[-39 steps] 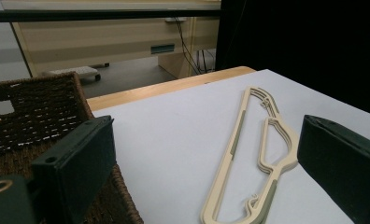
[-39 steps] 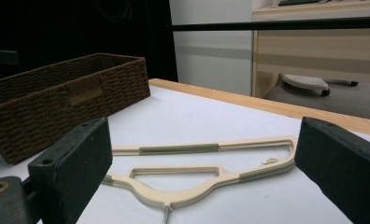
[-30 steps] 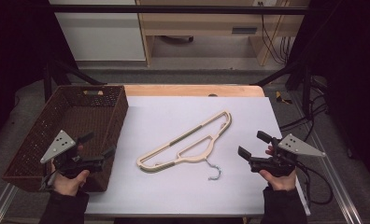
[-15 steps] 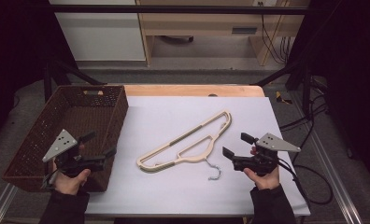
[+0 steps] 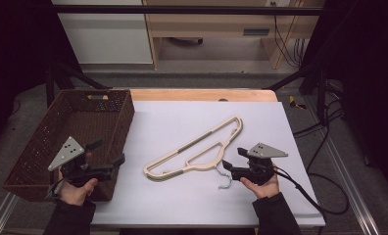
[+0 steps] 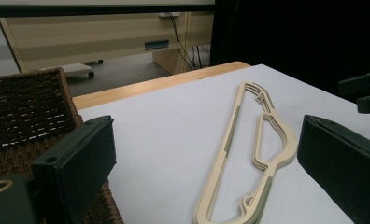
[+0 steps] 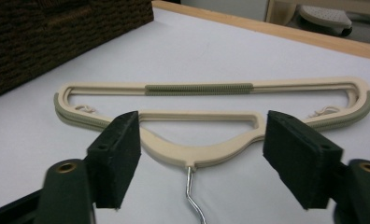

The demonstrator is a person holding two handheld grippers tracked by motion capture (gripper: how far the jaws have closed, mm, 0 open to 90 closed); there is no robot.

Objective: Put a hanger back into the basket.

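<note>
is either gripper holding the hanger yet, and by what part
Nothing is held. The right gripper has just been closing, its open jaws either side of the hanger's neck. The left gripper is open.

Lab or test workshop, not home. Table (image 5: 280, 205) covered with plain white sheet, metal rail along near and side edges, black frame bar (image 5: 182, 10) overhead. Black curtains (image 5: 368, 73) close off both sides. Loose cables (image 5: 324, 132) trail over grey floor past right edge. Beyond far edge: light wood desk (image 5: 216, 27), white cabinet (image 5: 109, 29).
</note>
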